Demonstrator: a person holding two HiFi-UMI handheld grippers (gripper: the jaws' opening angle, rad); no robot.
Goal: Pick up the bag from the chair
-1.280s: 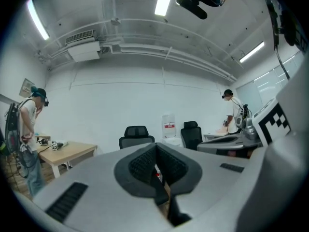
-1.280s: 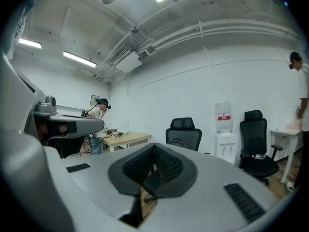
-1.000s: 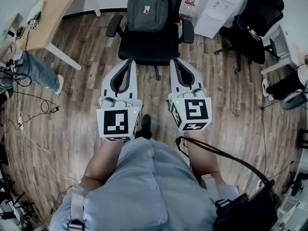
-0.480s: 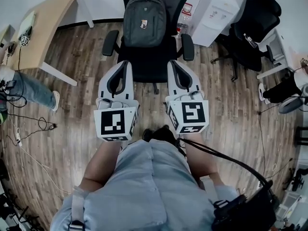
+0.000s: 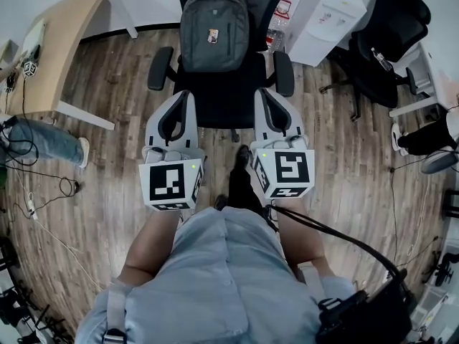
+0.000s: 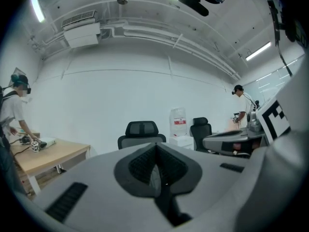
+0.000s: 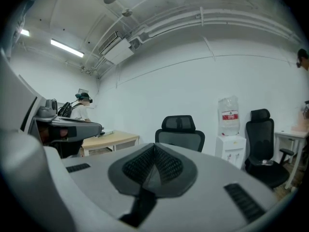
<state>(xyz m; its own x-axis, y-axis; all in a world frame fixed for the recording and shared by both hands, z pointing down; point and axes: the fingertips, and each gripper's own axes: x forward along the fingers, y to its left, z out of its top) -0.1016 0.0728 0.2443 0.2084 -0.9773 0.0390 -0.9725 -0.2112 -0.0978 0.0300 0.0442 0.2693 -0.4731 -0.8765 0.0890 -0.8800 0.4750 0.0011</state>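
Note:
A grey backpack (image 5: 214,27) stands upright on the seat of a black office chair (image 5: 222,95), leaning on its backrest, straight ahead in the head view. My left gripper (image 5: 184,96) and right gripper (image 5: 264,94) are held side by side, tips over the chair seat's front edge, short of the bag. Both are shut with nothing between the jaws. In the gripper views only the chair's headrest (image 6: 141,128) (image 7: 179,123) shows above the closed jaws (image 6: 155,149) (image 7: 154,149); the bag is hidden there.
A water dispenser (image 5: 323,16) stands right of the chair, with a second black chair (image 5: 384,38) beyond it. A wooden desk (image 5: 61,49) is at the left, with a person's leg (image 5: 39,138) and floor cables (image 5: 29,192) nearby. Another person (image 6: 12,110) stands at that desk.
I have stepped closer: the chair and bag sit nearer and lower in view, and both grippers now reach the seat's front edge. Both stay shut.

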